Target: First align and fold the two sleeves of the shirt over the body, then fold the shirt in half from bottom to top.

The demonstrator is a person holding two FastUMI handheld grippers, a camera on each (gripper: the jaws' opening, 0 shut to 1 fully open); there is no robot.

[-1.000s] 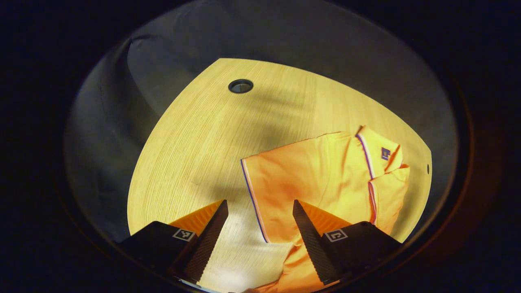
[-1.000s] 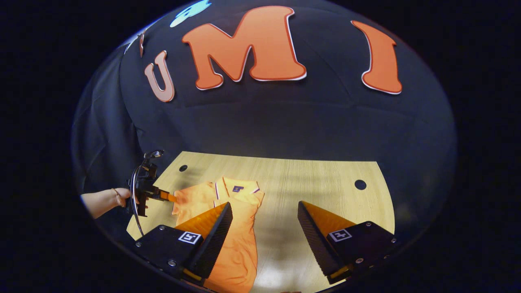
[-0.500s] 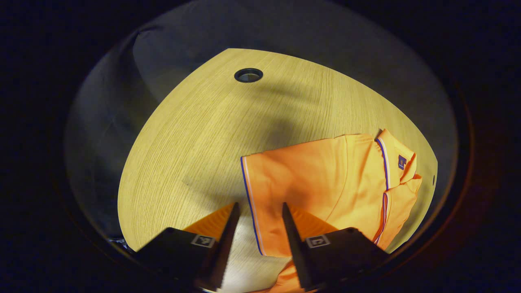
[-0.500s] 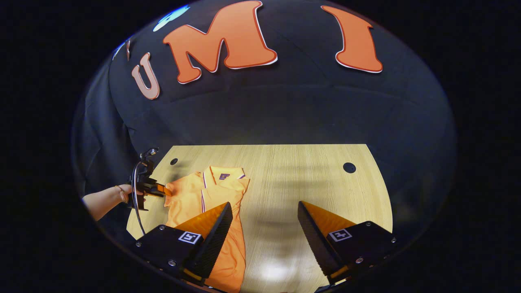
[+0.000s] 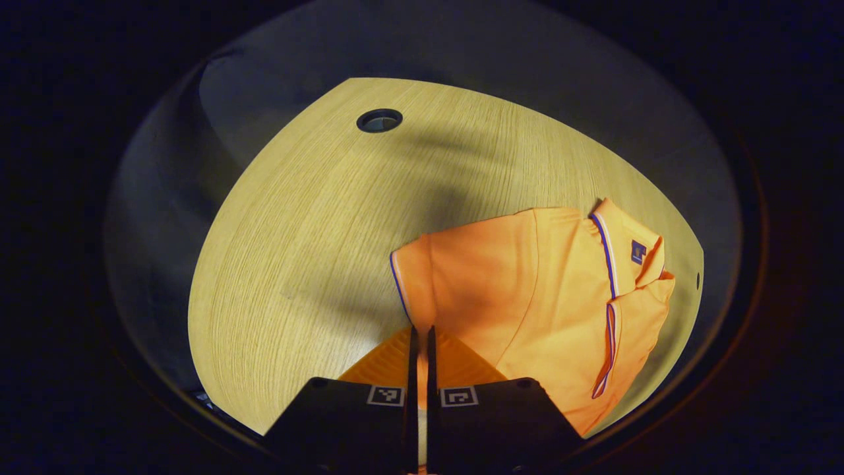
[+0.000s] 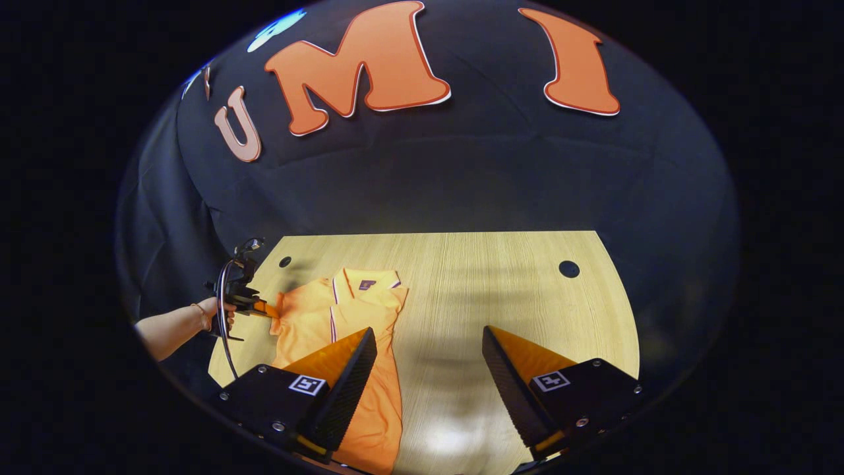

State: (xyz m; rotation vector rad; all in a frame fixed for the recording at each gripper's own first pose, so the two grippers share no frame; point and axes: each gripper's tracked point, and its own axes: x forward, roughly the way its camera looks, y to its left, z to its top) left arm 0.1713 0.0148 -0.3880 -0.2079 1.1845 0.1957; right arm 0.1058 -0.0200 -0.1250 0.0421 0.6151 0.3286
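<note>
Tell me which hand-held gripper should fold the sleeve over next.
Left. The left hand-held gripper is shut on the sleeve hem; the right hand-held gripper hangs open over bare table.

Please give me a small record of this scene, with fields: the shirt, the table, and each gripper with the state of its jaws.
shirt: orange polo shirt, lying on the table, collar away from the right gripper
table: light wooden table with round cable holes
left gripper: left gripper, jaws shut on the sleeve hem
right gripper: right gripper, jaws open, holding nothing, over bare table beside the shirt
</note>
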